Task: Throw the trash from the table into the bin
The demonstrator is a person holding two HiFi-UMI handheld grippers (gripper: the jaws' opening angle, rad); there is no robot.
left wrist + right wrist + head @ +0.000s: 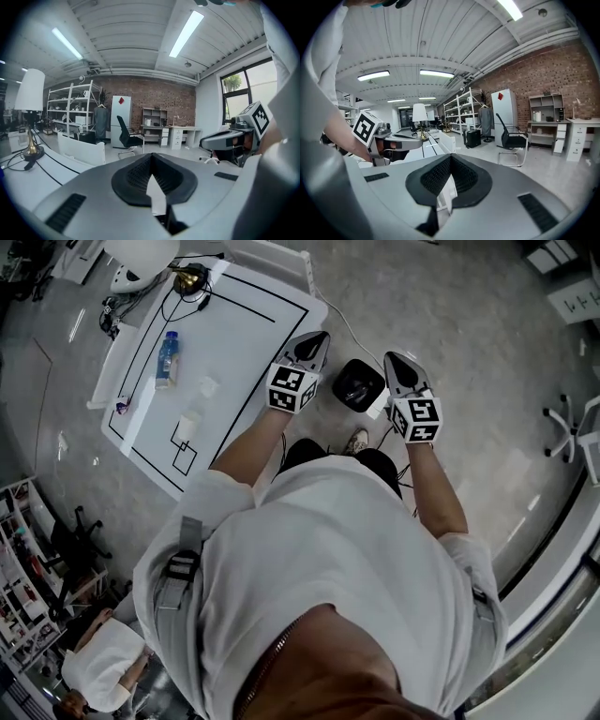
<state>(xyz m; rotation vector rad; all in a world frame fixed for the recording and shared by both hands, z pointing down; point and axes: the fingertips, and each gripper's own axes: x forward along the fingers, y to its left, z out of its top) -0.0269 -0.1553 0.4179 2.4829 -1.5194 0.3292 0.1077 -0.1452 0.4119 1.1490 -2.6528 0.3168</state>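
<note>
Both of my tools are clamped fully shut with nothing between the jaws. My left tool (pixel 316 339) and right tool (pixel 395 359) are held up in front of me, pointing out over the floor. The black bin (pixel 359 385) sits on the floor between them, a little below. The trash is off to the left of my left tool, on the white counter (pixel 267 329): a blue-labelled bottle (pixel 167 359) farthest away, a small crumpled white piece (pixel 207 386) nearer, and another pale scrap (pixel 190 424) nearest the counter's edge. Nothing is in hand, so the work is still ahead. If I swing left with the jaws closed, I would only shove the light scraps away or off the edge. A hurried reach could knock the bottle and send it rolling. A cable (pixel 349 326) runs across the floor just beyond the bin, and a foot or the bin could catch on it as I turn.
</note>
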